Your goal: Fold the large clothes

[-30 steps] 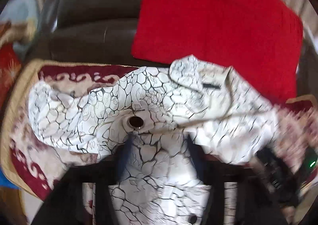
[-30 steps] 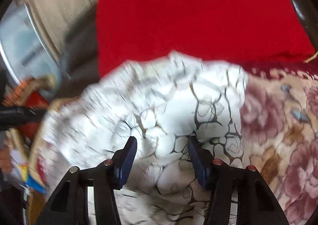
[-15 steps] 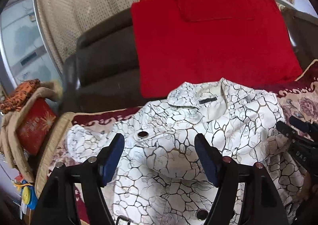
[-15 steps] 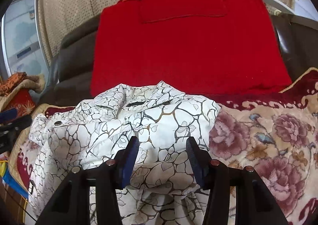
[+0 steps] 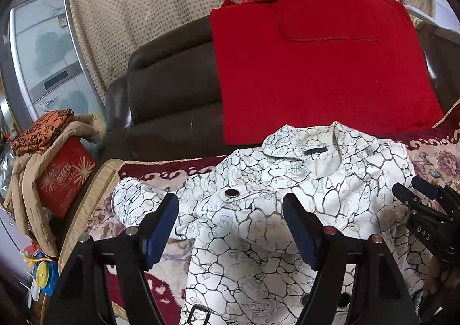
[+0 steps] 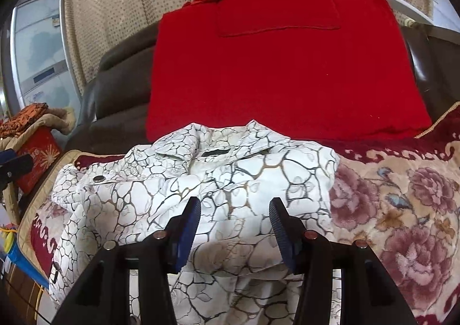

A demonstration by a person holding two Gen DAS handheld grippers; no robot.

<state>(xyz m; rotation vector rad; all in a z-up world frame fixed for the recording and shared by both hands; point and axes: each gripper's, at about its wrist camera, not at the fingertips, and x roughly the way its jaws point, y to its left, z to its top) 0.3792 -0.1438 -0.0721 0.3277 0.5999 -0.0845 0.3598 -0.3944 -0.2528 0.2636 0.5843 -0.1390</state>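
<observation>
A white jacket [image 5: 287,210] with a dark crackle print lies spread, collar toward the sofa back, on a floral blanket [image 6: 402,210] covering the seat, just below a red cushion [image 5: 316,66]. The left gripper [image 5: 230,218] hovers above the jacket's front, jaws apart and holding nothing. The right gripper [image 6: 234,215] hangs above the jacket's other side, jaws likewise parted, no cloth pinched between them.
</observation>
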